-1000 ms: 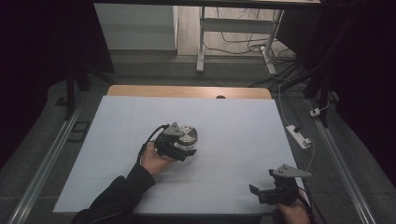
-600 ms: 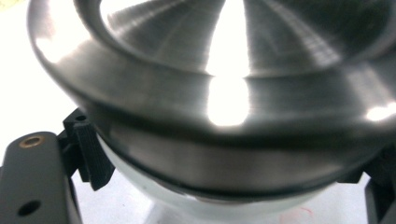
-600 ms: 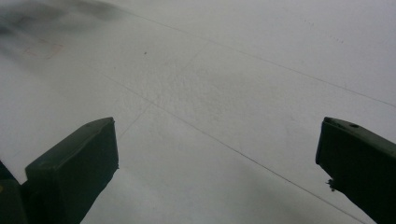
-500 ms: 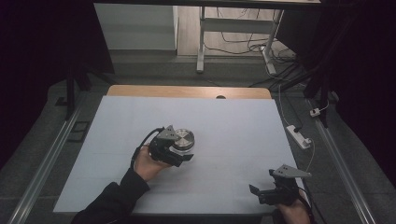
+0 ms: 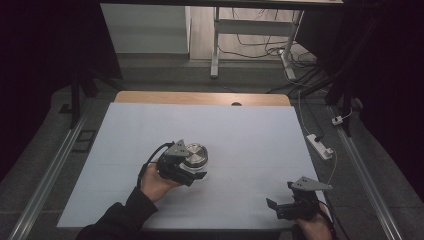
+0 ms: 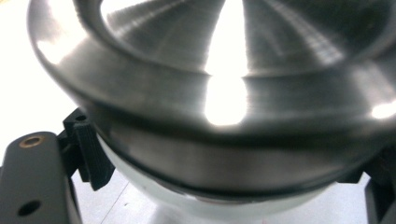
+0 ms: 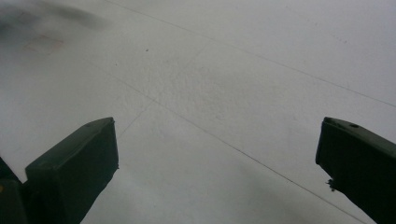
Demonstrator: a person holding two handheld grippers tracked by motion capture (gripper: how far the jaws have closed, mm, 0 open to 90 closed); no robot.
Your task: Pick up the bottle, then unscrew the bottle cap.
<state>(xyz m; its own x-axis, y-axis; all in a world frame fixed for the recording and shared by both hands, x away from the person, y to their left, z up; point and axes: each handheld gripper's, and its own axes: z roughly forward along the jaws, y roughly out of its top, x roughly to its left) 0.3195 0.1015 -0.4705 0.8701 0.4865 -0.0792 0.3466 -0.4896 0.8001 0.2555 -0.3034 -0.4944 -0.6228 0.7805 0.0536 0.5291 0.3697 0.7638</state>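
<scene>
Metal, round and polished, is the thing in hand: a squat canister with a shiny lid (image 5: 194,154) that sits left of centre on the white table sheet (image 5: 250,135), with the left gripper (image 5: 192,170) around its lower body. In the left gripper view the lid's rim looms over a pale body, and a ribbed pad (image 6: 91,154) presses its left side while the opposite jaw touches the right, so the grip looks closed on the canister. The hold appears low and on a curved, smooth wall; if lifted or tilted, I judge it could slip or swing between the pads, and a loose lid might slide off. Whether the lid is fastened cannot be told. The right gripper (image 5: 286,206) rests near the table's front right edge, well apart, jaws spread wide over bare sheet, too far off to steady anything should the canister tip.
</scene>
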